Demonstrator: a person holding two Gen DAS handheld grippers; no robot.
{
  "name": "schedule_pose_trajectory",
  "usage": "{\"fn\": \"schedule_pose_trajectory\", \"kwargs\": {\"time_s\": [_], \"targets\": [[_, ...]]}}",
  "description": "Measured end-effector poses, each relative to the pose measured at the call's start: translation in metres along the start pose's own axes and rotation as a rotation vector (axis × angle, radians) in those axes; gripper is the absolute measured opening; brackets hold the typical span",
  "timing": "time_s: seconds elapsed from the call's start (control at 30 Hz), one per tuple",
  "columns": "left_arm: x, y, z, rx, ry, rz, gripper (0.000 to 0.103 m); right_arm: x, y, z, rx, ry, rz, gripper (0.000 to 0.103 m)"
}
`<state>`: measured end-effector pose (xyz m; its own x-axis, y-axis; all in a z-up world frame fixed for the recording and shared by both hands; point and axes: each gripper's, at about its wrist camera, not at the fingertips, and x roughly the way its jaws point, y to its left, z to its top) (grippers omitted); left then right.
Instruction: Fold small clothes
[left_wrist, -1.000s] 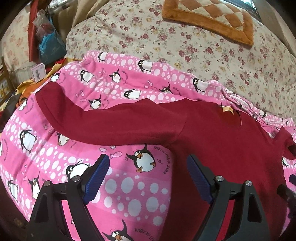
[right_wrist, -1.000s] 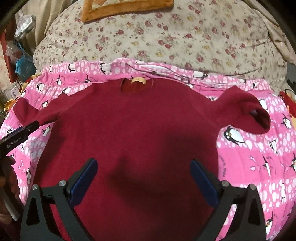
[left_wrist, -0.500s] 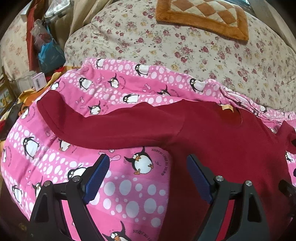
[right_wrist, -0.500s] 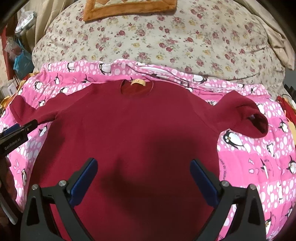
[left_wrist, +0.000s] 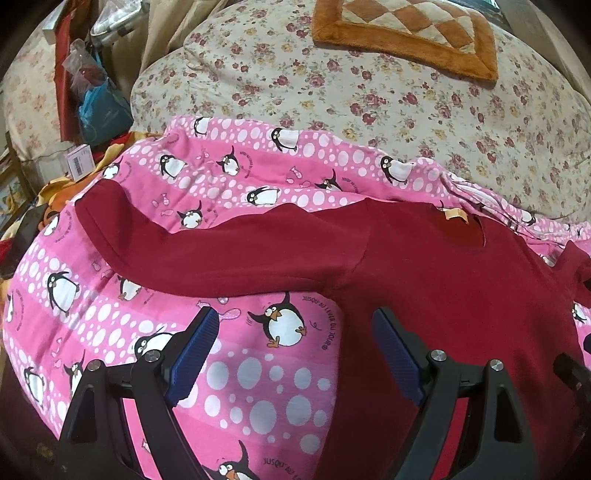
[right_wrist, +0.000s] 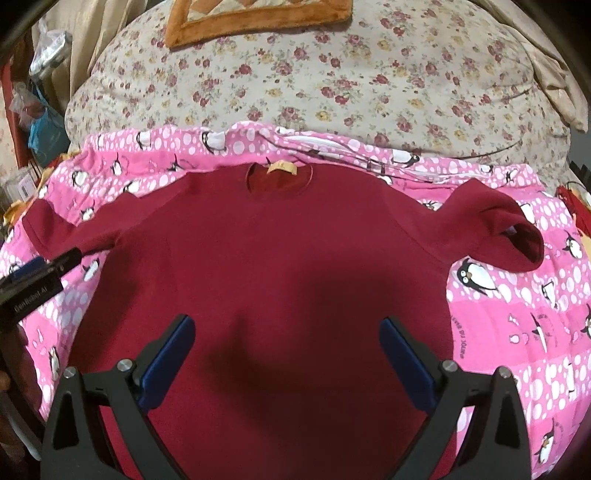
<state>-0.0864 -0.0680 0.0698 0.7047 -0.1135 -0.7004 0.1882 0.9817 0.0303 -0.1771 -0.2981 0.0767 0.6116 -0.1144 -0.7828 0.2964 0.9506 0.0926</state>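
A dark red long-sleeved top (right_wrist: 280, 251) lies flat, front down or up I cannot tell, on a pink penguin-print blanket (right_wrist: 517, 314), neck and tan label (right_wrist: 281, 168) at the far side. Its left sleeve (left_wrist: 207, 254) stretches out to the left; its right sleeve (right_wrist: 506, 232) is bent with the cuff open. My left gripper (left_wrist: 295, 343) is open and empty, above the blanket just below the left armpit. My right gripper (right_wrist: 286, 350) is open and empty, above the middle of the top's body. The left gripper also shows at the left edge of the right wrist view (right_wrist: 33, 280).
A floral quilt (left_wrist: 369, 96) lies bunched behind the blanket, with an orange checked cushion (left_wrist: 410, 29) on it. Bags and boxes (left_wrist: 92, 103) stand at the far left. The blanket's left edge (left_wrist: 14, 317) drops off beside the left gripper.
Both grippers have drawn back and up a little, so the top and blanket sit slightly lower and farther in view. The top has not moved. Both grippers stay open.
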Motion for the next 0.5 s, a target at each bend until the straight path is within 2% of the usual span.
{"fn": "schedule_pose_trajectory", "kwargs": {"time_s": [0.1, 0.37, 0.5], "targets": [[0.0004, 0.0001, 0.0005, 0.001, 0.001, -0.004, 0.068, 0.0006, -0.0034, -0.0002, 0.032, -0.005, 0.007, 0.101], [0.0015, -0.0027, 0.0009, -0.001, 0.004, -0.014, 0.068, 0.0033, -0.0083, -0.0003, 0.112, 0.061, 0.013, 0.101], [0.002, -0.0043, 0.0017, 0.001, 0.006, -0.021, 0.068, -0.0036, -0.0014, 0.0068, 0.173, 0.098, 0.068, 0.101]]}}
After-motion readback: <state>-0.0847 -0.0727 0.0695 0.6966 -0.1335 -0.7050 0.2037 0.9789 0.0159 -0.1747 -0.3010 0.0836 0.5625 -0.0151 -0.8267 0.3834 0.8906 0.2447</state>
